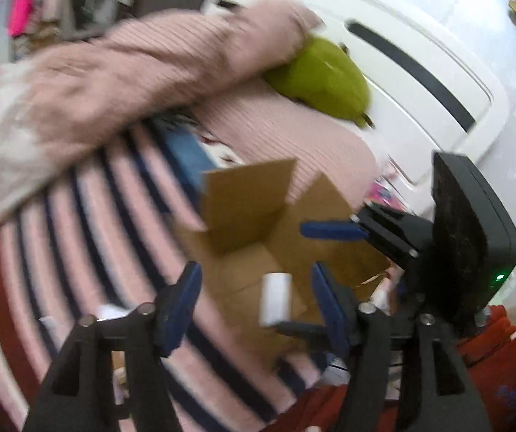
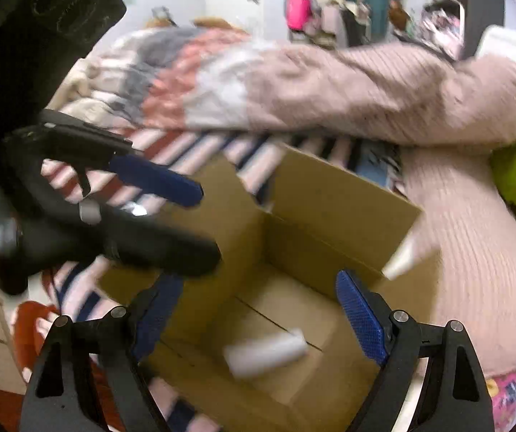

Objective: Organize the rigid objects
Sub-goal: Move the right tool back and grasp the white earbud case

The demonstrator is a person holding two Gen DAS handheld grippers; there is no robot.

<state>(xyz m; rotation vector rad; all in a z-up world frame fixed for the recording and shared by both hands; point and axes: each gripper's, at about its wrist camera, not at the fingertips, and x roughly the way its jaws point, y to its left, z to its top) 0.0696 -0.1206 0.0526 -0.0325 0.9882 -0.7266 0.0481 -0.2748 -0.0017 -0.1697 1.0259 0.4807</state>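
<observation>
Both my claws are spread and empty: left claw (image 1: 254, 302), right claw (image 2: 258, 316). The white cylinder (image 2: 267, 352) lies inside the cardboard box (image 2: 344, 198), lower centre, on the striped bed (image 1: 78, 252).

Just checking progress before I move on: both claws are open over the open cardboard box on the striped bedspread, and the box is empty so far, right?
Not quite: the cardboard box is not empty. A white cylinder lies on its bottom, as the right wrist view shows. The rest holds: the left claw and right claw are both open above it.
</observation>
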